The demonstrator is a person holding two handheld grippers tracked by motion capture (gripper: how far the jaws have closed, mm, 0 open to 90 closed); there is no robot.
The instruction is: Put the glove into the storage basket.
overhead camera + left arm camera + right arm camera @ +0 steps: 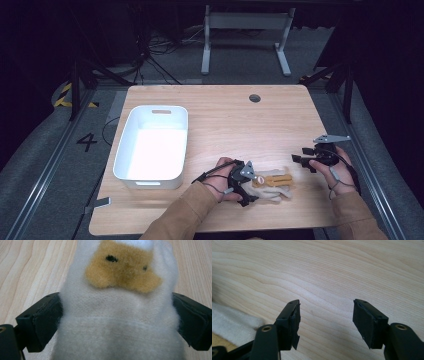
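A cream fluffy sock (274, 182) with a tan bear-face patch lies on the wooden table (235, 125) near the front edge. My left gripper (252, 188) is at the sock's left end. In the left gripper view the sock (117, 302) lies between the two wide-apart jaws of that gripper (117, 320), its fuzz brushing both pads without looking squeezed. My right gripper (301, 161) is further right, open over bare wood. Nothing lies between the jaws of the right gripper (325, 315), and a corner of the sock (232, 325) shows at the lower left.
A white plastic bin (120, 150) stands on the left part of the table. A round cable hole (254, 98) sits near the far edge. Another table's legs (206, 45) stand on the floor beyond.
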